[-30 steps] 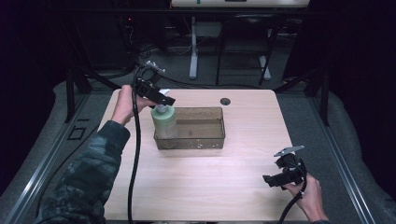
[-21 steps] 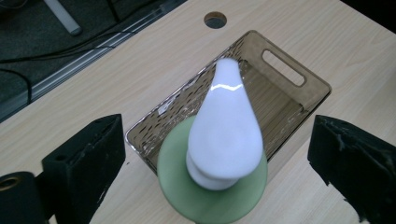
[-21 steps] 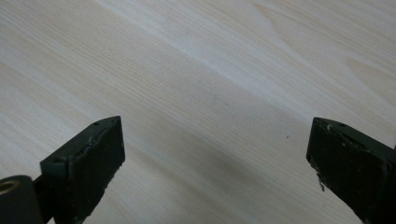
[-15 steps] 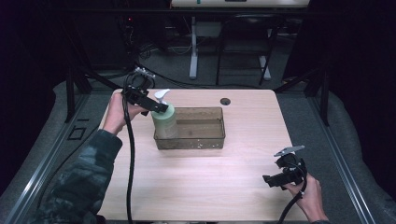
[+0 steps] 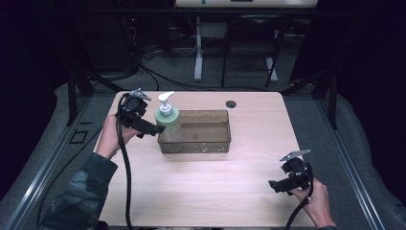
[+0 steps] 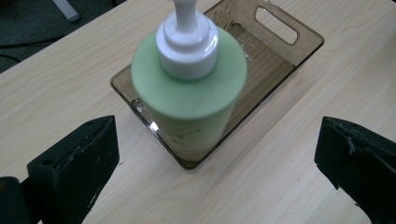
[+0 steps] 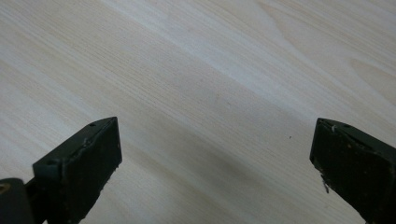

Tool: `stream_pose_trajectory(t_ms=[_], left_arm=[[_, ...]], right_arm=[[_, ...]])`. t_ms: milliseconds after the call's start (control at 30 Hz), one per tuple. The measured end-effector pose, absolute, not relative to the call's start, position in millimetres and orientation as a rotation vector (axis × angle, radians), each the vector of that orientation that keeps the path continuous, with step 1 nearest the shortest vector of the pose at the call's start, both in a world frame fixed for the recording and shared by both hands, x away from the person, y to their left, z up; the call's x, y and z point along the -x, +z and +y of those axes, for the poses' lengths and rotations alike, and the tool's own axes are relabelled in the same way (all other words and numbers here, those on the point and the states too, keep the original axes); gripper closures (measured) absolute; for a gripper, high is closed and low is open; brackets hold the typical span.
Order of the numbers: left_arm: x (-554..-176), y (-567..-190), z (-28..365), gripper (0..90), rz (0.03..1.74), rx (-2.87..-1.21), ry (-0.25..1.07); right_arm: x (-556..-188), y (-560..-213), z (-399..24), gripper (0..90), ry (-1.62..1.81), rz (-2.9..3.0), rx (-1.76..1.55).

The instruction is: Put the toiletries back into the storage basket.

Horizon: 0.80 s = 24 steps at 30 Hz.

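1. My left gripper, jaws spread and just opened, holds nothing; the soap bottle stands at its 3 o'clock in the high view, just beside.
2. The bottle is upright in the tray, left end.
3. My right gripper, also spread, empty and just opened wider, lies well apart; contact looks unlikely.

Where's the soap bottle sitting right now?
In the high view the green pump bottle stands upright in the left end of the clear tray, just ahead of the open left gripper.
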<state>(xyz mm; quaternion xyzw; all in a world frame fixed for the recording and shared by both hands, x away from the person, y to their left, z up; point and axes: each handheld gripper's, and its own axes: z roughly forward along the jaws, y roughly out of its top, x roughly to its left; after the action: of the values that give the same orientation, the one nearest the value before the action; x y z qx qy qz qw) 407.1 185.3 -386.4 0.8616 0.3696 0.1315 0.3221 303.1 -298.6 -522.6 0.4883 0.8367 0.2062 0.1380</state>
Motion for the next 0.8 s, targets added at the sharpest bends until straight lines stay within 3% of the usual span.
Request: stream_pose_trajectory(t_ms=[533, 800], left_arm=[[-383, -442, 209, 0.0, 1.052, -2.227, 0.314], [-385, -450, 218, 0.0, 1.074, -2.217, 0.316]], right_arm=[[-304, -523, -300, 1.5, 0.596, 2.417, -1.409], [-304, -525, -298, 1.5, 0.593, 2.426, -1.406]])
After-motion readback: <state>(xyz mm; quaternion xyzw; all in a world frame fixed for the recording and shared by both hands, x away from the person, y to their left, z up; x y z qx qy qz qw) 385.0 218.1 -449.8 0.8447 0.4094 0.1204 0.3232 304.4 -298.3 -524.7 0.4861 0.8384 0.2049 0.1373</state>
